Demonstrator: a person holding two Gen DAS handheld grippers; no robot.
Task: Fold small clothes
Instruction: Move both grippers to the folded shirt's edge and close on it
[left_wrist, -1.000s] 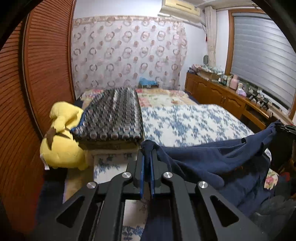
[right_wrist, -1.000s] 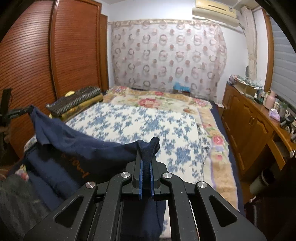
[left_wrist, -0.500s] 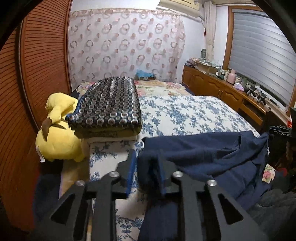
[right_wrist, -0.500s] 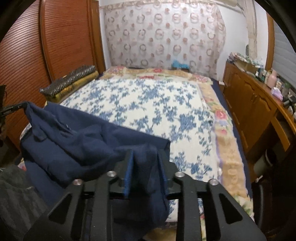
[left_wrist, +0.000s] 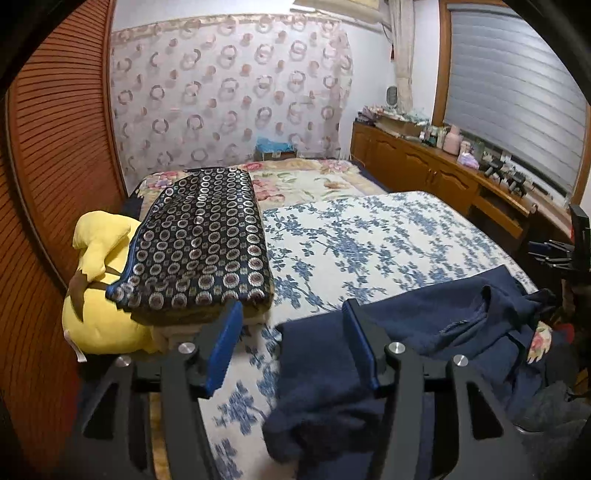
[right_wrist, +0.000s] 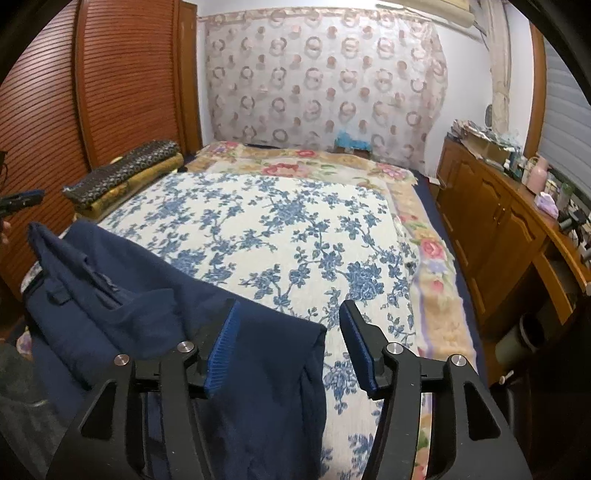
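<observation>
A navy blue garment (left_wrist: 436, 332) lies spread along the near edge of the bed, on the blue-flowered quilt (left_wrist: 369, 236). It also shows in the right wrist view (right_wrist: 155, 314). My left gripper (left_wrist: 291, 325) is open, its fingers wide apart over the garment's left corner. My right gripper (right_wrist: 288, 325) is open over the garment's right corner, which hangs down over the bed's edge. Neither gripper holds cloth.
A stack of folded patterned cushions (left_wrist: 199, 236) and a yellow plush toy (left_wrist: 96, 288) sit at the bed's left side, next to wooden wardrobe doors (right_wrist: 122, 81). A wooden sideboard (right_wrist: 495, 221) with clutter runs along the right wall.
Both grippers lowered the garment onto the bed and opened, letting its corners go. The cloth now lies flat instead of hanging stretched between them.
</observation>
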